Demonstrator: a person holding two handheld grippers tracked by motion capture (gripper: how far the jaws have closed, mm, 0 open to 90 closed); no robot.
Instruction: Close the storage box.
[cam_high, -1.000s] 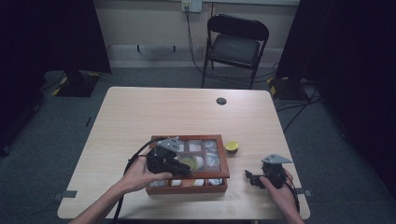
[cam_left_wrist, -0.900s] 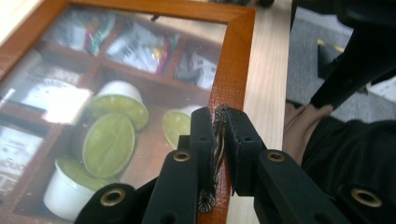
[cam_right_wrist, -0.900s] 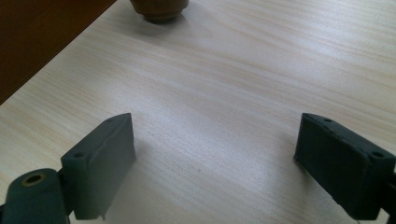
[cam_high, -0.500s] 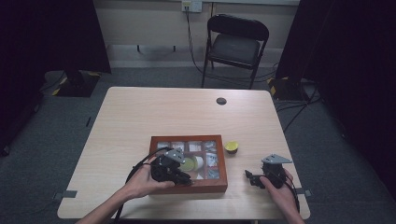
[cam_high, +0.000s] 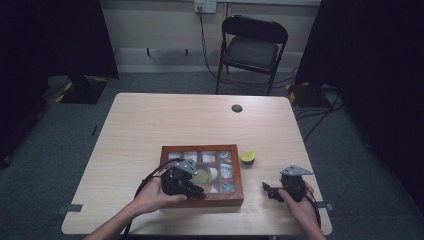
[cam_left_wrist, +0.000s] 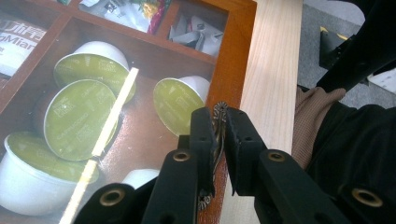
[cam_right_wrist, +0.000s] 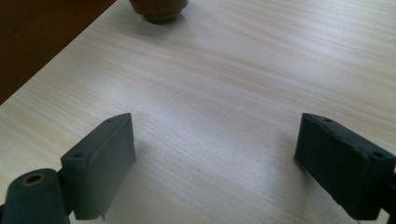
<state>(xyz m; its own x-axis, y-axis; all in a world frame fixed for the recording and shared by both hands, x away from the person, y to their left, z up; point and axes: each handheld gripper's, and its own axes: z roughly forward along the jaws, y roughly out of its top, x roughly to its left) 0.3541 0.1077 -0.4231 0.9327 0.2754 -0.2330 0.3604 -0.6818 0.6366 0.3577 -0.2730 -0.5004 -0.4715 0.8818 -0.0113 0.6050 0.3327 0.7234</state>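
At the near edge of the table (cam_high: 150, 125), left gripper (cam_left_wrist: 219, 122) clenched on a small ornate metal latch (cam_left_wrist: 219, 112) at the front wall of the wooden box (cam_high: 202, 201), lid lowered under it. Through the lid's glass, green-topped coffee capsules (cam_left_wrist: 77, 116) with print too small to read; on a packet at the upper left, partial letters "Miar". Farther right, right gripper (cam_right_wrist: 215, 154) released, jaws wide apart over bare wood. Beyond, a lone yellow-topped capsule (cam_high: 248, 158) just beside the box.
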